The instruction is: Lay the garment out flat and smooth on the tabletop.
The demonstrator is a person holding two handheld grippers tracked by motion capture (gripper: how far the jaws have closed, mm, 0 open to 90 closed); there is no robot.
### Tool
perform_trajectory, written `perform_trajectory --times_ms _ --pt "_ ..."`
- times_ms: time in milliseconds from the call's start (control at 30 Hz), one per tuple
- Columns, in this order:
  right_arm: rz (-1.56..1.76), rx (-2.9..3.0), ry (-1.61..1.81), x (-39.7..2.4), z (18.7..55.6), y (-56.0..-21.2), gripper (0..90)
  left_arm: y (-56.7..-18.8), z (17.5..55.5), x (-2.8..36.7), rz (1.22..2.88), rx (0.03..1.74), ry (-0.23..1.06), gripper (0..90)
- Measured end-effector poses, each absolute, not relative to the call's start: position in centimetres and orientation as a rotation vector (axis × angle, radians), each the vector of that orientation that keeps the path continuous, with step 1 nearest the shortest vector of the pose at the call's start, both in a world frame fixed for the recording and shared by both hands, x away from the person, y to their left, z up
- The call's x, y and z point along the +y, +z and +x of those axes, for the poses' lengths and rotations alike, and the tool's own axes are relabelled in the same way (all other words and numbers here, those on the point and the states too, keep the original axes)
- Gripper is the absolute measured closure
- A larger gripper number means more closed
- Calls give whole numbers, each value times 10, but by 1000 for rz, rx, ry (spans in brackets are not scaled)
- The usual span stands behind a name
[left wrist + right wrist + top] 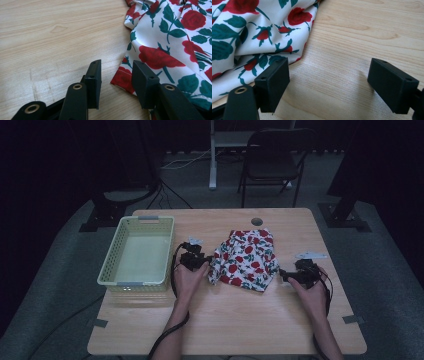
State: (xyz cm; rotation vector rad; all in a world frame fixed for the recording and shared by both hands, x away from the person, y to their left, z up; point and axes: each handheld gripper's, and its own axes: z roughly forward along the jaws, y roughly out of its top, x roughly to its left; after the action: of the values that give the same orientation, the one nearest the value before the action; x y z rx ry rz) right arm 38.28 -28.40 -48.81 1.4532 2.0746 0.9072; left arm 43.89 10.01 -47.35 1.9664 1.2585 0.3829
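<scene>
From the high view, a crumpled rose-print cloth (245,260) lay on the wooden counter (230,320), right of centre, with the left gripper (202,261) at its left edge and the right gripper (286,276) just beside its lower right corner. A pale green slotted basket (137,251) stood on the counter left of the left gripper, and nothing could be seen inside it. A folding chair (272,162) stood on the floor beyond the counter

The left gripper view gave what the high one could not: the left gripper (116,77) had its jaws part-spread, and the cloth's (175,42) red hemmed corner lay in the gap between them, the pads not yet pressing on it. The bare counter (50,42) spread to the left

In the right gripper view, the right gripper (328,85) stood spread wide over bare counter (367,32); the cloth (249,32) lay by the left-hand jaw, its edge running behind that pad, and nothing was pinched
</scene>
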Motion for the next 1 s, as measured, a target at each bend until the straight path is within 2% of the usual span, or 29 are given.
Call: perform_trajectory --times_ms 500,800,1000 --pt "1454 2075 908 -284 383 -488 174 -477 442 97 1984 1242 372 615" --pt "1453 2075 908 -284 383 -488 174 -478 441 92 2000 1220 329 840" --pt "1453 2076 908 -284 383 -488 174 -477 438 89 2007 1224 344 891"
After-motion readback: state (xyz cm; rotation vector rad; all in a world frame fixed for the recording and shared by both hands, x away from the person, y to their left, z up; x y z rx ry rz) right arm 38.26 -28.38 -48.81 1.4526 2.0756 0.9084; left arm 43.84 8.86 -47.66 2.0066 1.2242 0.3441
